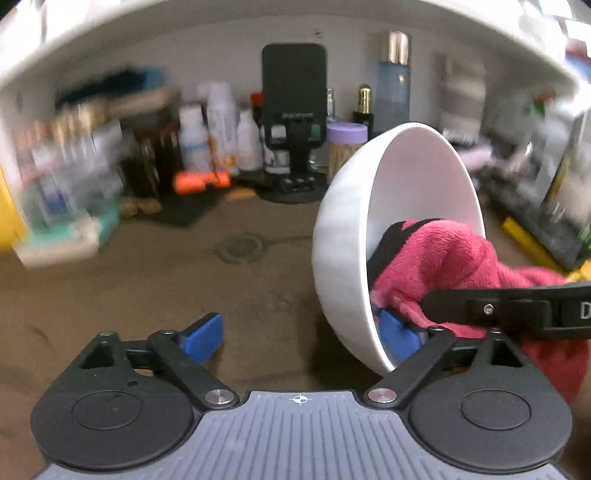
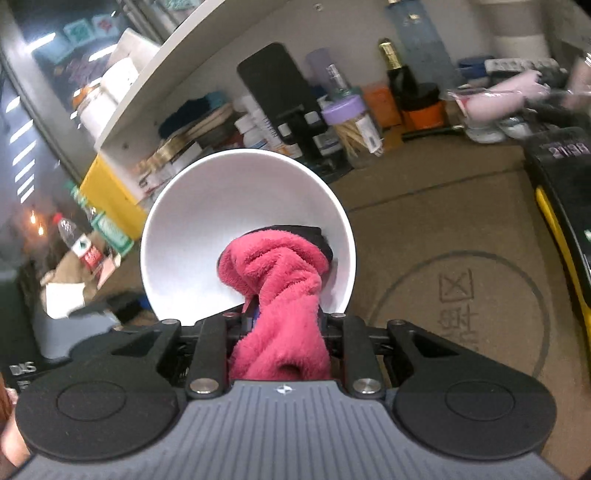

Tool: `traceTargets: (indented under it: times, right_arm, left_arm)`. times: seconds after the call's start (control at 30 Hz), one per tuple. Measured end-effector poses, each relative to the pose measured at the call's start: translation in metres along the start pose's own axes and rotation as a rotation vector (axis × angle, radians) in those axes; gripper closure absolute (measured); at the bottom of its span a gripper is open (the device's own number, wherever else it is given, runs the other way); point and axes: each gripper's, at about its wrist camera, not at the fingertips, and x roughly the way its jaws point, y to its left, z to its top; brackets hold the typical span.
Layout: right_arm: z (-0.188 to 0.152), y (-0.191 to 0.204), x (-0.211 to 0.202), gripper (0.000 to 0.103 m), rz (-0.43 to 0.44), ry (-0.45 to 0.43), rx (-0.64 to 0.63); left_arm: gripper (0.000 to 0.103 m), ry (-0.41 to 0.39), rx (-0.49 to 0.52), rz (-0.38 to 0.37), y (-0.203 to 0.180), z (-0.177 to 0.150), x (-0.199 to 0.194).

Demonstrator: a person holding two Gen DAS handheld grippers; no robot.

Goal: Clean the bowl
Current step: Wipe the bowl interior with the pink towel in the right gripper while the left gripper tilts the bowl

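A white bowl [image 1: 343, 240] stands tilted on its side, its mouth facing right in the left wrist view. My left gripper [image 1: 301, 339] is wide open; its right blue pad [image 1: 397, 338] sits inside the bowl's lower rim, the left pad [image 1: 203, 338] is apart from the bowl. My right gripper [image 2: 284, 317] is shut on a pink cloth [image 2: 280, 288] and presses its bunched end against the inside of the bowl [image 2: 207, 236]. The cloth [image 1: 450, 266] and the right gripper's black finger [image 1: 517, 310] reach into the bowl from the right.
A brown tabletop [image 1: 184, 288] lies below. At the back stand a black phone on a stand [image 1: 293, 110], bottles [image 1: 221, 129], and a purple-lidded jar [image 1: 347, 147] under a white shelf [image 1: 110, 33]. A black and yellow case [image 2: 561, 206] is on the right.
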Motion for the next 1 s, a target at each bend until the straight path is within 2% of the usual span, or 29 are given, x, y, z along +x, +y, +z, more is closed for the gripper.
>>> traceTargets:
  times: [0.07, 0.17, 0.27, 0.37, 0.47, 0.5, 0.57, 0.63, 0.77, 0.8, 0.87, 0.93, 1.0]
  right_arm:
    - [0.004, 0.004, -0.008, 0.079, -0.008, -0.022, -0.053]
    - [0.013, 0.015, -0.017, 0.079, -0.058, -0.04, -0.168]
    - [0.016, 0.031, -0.005, 0.079, -0.126, 0.041, -0.332]
    - [0.011, 0.056, 0.012, 0.079, -0.186, 0.064, -0.49]
    - [0.012, 0.078, 0.019, 0.079, -0.19, 0.053, -0.578]
    - [0.013, 0.086, 0.021, 0.079, -0.167, 0.05, -0.611]
    - [0.011, 0.102, 0.02, 0.08, -0.053, 0.054, -0.664]
    - [0.011, 0.106, 0.014, 0.08, 0.02, 0.054, -0.654]
    - [0.022, 0.087, -0.007, 0.081, 0.179, -0.001, -0.488]
    - [0.023, 0.082, -0.01, 0.081, 0.189, -0.015, -0.457]
    - [0.021, 0.07, -0.009, 0.081, 0.11, -0.043, -0.429]
    - [0.016, 0.057, 0.004, 0.081, 0.0, -0.007, -0.393]
    - [0.011, 0.049, 0.011, 0.081, -0.035, 0.006, -0.34]
  left_arm:
    - [0.071, 0.039, 0.027, -0.078, -0.001, 0.006, -0.004]
    - [0.071, 0.067, 0.129, -0.075, -0.01, 0.008, -0.011]
    - [0.071, 0.102, 0.24, -0.079, -0.021, 0.008, -0.019]
    - [0.067, 0.132, 0.328, -0.079, -0.031, 0.007, -0.026]
    - [0.066, 0.165, 0.373, -0.063, -0.027, 0.009, -0.029]
    - [0.066, 0.175, 0.373, -0.073, -0.023, 0.01, -0.03]
    - [0.066, 0.195, 0.38, -0.069, -0.015, 0.01, -0.03]
    - [0.063, 0.207, 0.386, -0.054, -0.008, 0.011, -0.029]
    - [0.062, 0.223, 0.367, -0.063, 0.009, 0.015, -0.028]
    - [0.062, 0.218, 0.36, -0.07, 0.01, 0.016, -0.028]
    - [0.059, 0.192, 0.366, -0.048, 0.007, 0.015, -0.028]
    - [0.041, 0.164, 0.342, -0.023, 0.003, 0.014, -0.027]
    - [0.025, 0.137, 0.297, 0.003, -0.001, 0.014, -0.025]
